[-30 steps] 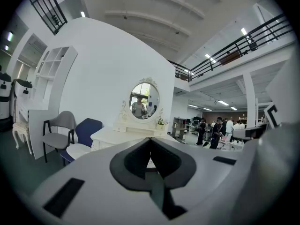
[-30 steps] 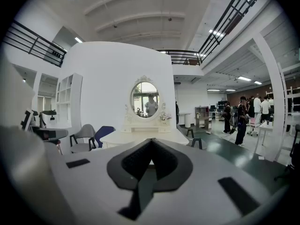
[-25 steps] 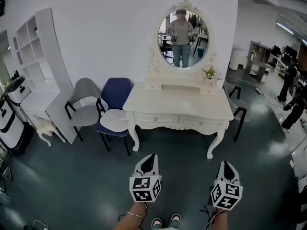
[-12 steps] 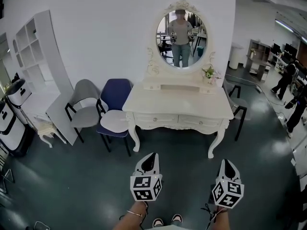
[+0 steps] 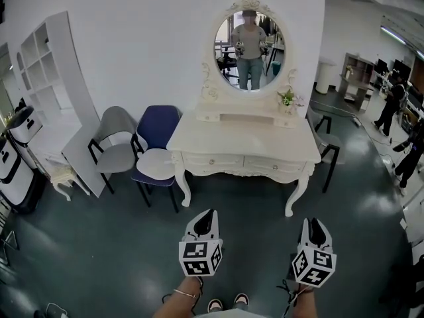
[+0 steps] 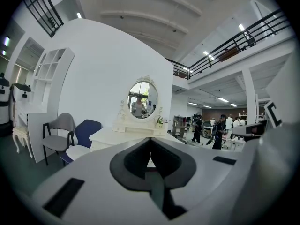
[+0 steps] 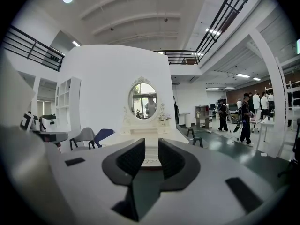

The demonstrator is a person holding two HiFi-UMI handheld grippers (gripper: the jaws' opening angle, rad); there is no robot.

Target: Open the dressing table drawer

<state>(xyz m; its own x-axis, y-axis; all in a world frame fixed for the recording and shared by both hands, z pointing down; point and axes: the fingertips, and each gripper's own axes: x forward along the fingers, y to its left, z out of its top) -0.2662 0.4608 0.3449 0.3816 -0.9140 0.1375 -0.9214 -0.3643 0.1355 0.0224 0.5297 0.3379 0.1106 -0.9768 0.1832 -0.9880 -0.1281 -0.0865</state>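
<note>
A white dressing table (image 5: 245, 144) with an oval mirror (image 5: 248, 50) stands against the far wall. Its two drawers, left (image 5: 211, 161) and right (image 5: 275, 165), are both closed. My left gripper (image 5: 209, 214) hovers over the dark floor well short of the table, and its jaws are shut on nothing. My right gripper (image 5: 313, 222) is level with it on the right. Its jaws have just been opening and now stand apart with nothing between them. The left gripper view shows closed tips (image 6: 150, 138) before the table (image 6: 110, 134). The right gripper view shows a gap (image 7: 151, 146) facing the mirror (image 7: 143, 100).
A grey chair (image 5: 116, 141) and a blue chair (image 5: 156, 138) stand left of the table, with a white shelf unit (image 5: 50, 71) beyond. A dark stool (image 5: 329, 144) sits at the table's right. A small plant (image 5: 288, 100) is on top. People (image 5: 391, 105) stand at far right.
The right gripper's jaws have parted from shut to open. Both grippers have stayed in place, and the view has shifted only slightly.
</note>
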